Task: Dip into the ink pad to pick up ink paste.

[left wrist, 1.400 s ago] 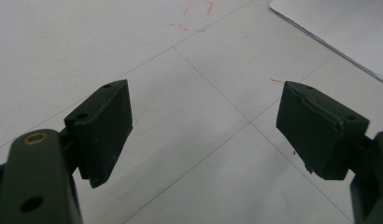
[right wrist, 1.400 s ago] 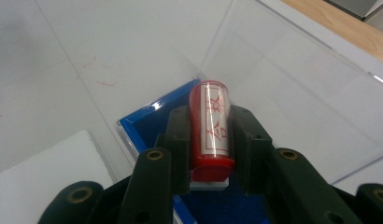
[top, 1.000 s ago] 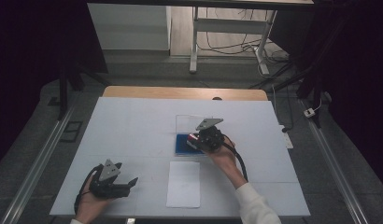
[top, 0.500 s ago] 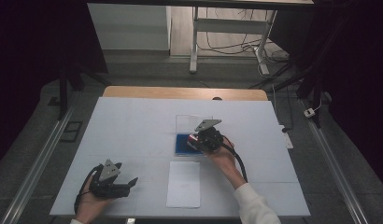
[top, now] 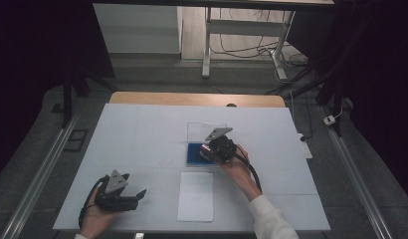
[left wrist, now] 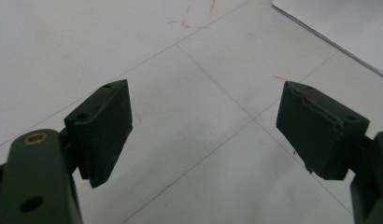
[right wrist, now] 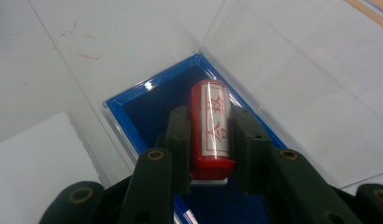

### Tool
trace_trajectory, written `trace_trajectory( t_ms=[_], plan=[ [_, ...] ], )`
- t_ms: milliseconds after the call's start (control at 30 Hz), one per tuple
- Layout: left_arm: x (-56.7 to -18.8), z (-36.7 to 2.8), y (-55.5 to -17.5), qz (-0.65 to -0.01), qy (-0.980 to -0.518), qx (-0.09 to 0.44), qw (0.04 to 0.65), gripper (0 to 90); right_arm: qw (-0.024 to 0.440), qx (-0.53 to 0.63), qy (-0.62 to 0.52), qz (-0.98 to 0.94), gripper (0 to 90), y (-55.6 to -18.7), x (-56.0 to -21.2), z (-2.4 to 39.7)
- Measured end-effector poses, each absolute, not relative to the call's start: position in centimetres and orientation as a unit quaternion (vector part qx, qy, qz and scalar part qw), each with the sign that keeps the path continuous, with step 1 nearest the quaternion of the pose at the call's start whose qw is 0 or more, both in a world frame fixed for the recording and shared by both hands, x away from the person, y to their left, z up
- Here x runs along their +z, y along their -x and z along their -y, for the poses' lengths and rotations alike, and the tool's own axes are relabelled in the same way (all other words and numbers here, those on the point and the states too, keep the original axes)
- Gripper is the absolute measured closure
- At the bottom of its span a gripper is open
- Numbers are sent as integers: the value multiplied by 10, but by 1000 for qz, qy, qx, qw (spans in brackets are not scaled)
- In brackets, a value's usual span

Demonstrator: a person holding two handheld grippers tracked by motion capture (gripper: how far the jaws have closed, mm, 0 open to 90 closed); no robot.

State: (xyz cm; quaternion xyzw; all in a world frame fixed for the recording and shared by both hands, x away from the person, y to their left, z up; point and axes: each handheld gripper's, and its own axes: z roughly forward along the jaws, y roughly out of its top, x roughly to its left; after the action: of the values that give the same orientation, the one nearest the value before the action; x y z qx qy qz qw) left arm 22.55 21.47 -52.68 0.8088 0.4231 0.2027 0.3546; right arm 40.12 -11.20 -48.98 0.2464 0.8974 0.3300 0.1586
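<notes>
I had the right gripper [right wrist: 210, 154] clamped on a red stamp [right wrist: 209, 126], one black jaw pressing each side of its barrel, so the cylinder lay along the jaws with its far end pointing down into the blue tray [right wrist: 133, 116]. That grip made sense to me: squeezing the round sides kept the stamp from rolling and left its end free to meet the dark blue pad in the tray. In the high view the same gripper [top: 218, 148] sat over the blue tray [top: 193, 154] near the middle of the table [top: 142, 129], with the clear lid [top: 202, 130] folded open behind it, out of the way of the work.

The stamp carried a white label with red characters running down its length. They looked like Chinese or similar script, but I could not read them with any confidence.

My left gripper [top: 123, 193] rested near the front left corner of the table, well apart from the tray. Its jaws stood wide open with nothing between them, bare tabletop showing in the gap [left wrist: 203, 121]. I judged it was parked there simply to stay clear.

A white sheet of paper [top: 196, 196] lay just in front of the tray, close enough, I guessed, to take the inked stamp next
</notes>
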Motion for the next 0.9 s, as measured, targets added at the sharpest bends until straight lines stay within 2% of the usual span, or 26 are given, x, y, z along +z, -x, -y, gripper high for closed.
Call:
trace_trajectory(
  t_ms=[167, 533, 900],
  plan=[
    [-527, -214, -225, -423, -809, 201, 354, 189, 172, 305, -239, -906, 709, -399, -490, 107],
    [-526, -212, -224, -421, -810, 201, 354, 188, 146, 322, -258, -899, 711, -404, -493, 112],
    [-526, -212, -224, -422, -810, 202, 354, 188, 159, 319, -254, -899, 710, -401, -493, 110]
  ],
)
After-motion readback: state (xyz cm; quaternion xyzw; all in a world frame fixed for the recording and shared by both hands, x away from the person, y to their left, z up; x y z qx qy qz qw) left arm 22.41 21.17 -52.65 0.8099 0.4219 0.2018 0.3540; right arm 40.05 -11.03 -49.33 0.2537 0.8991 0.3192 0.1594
